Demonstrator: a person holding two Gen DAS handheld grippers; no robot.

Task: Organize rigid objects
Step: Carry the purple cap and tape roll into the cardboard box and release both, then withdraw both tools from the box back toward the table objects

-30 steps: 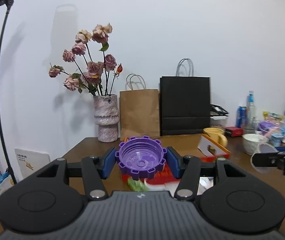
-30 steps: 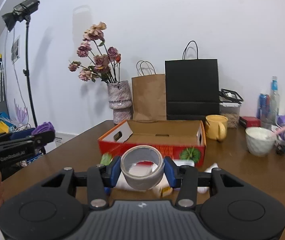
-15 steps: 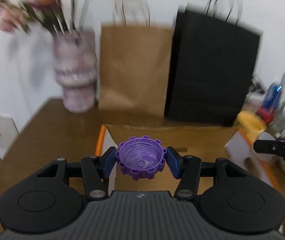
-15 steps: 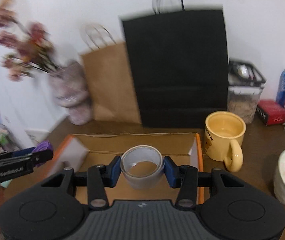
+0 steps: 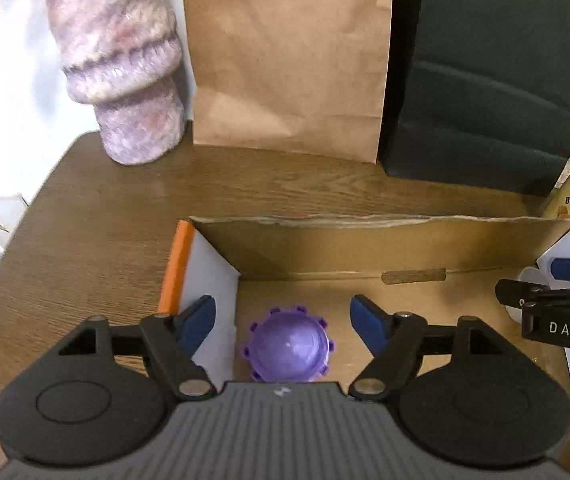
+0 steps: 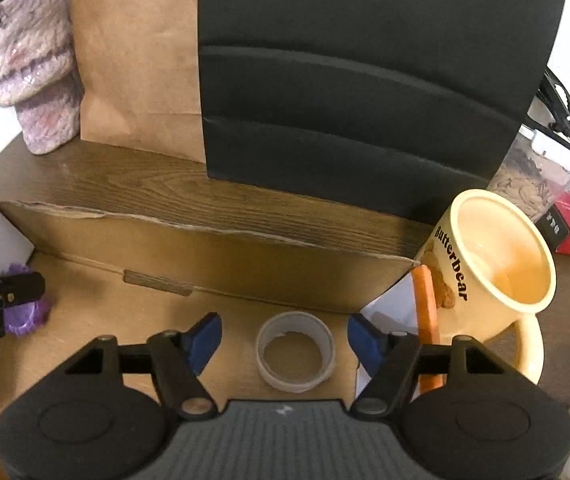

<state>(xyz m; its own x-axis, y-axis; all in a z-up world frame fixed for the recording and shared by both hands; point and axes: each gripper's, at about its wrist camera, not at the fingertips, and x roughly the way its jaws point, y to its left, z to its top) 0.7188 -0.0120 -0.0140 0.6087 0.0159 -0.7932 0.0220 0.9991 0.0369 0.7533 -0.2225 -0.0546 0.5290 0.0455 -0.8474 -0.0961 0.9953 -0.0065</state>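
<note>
Both claws spread over the cardboard box (image 5: 405, 252)

Left claw (image 5: 283, 322) and right claw (image 6: 281, 338) have just been opening; freed, the purple cog-rimmed lid (image 5: 287, 344) and grey tape roll (image 6: 295, 350) lie on the box floor between their pads.

Vase (image 5: 121, 60), brown bag (image 5: 289, 52), blk bag (image 5: 493, 72), mug (image 6: 497, 264)

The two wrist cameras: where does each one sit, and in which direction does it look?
Left wrist: on the left gripper, looking down at the purple cap in the cardboard box; jaws open.
Right wrist: on the right gripper, looking down at the tape roll; jaws open.
Shared: box, cap, yellow mug, both bags.
</note>
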